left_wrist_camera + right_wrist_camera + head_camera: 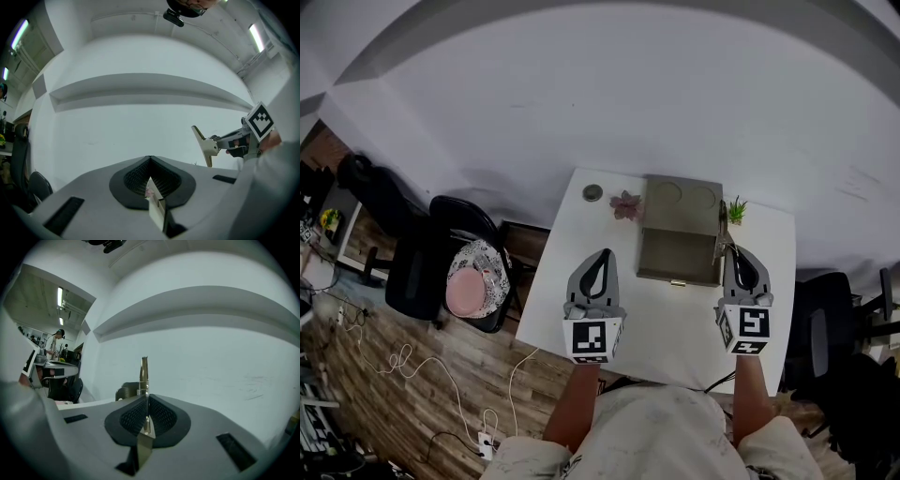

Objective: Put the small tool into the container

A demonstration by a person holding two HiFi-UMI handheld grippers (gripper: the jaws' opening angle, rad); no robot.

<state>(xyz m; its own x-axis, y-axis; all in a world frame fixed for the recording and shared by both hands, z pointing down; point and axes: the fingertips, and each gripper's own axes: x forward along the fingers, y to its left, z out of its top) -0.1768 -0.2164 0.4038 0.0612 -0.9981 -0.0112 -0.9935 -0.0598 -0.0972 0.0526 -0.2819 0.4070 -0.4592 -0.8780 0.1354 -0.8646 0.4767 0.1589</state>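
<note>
The small tool (723, 231) is being pinched by the right gripper (734, 251). Its jaws are being pressed together on the tool's lower part, so most of the metal is standing out past the jaw tips. In the right gripper view the tool (144, 367) is being seen rising straight out of the closed pads. It is being held at the right edge of the container (677, 274), which is lying open on the white table (581, 225) with its lid (680, 195) opened toward the far side. The tool is judged to be not yet over the tray. The left gripper (604, 253) is being held to the left of the container, apart from it, with its jaws pressed together on nothing.

Several risks are being judged from here. The tool is being gripped only near one end, so it could be swung or slid in the pads if its free end is knocked against the container's right wall or the lid. If it is released while at the right edge, it could be dropped on the table or left propped across the rim. The small green plant (736, 210), just right of the container's far corner, could be tipped by a wide approach. The container is not being steadied by anything, so a push from the tool could shift it.
</note>
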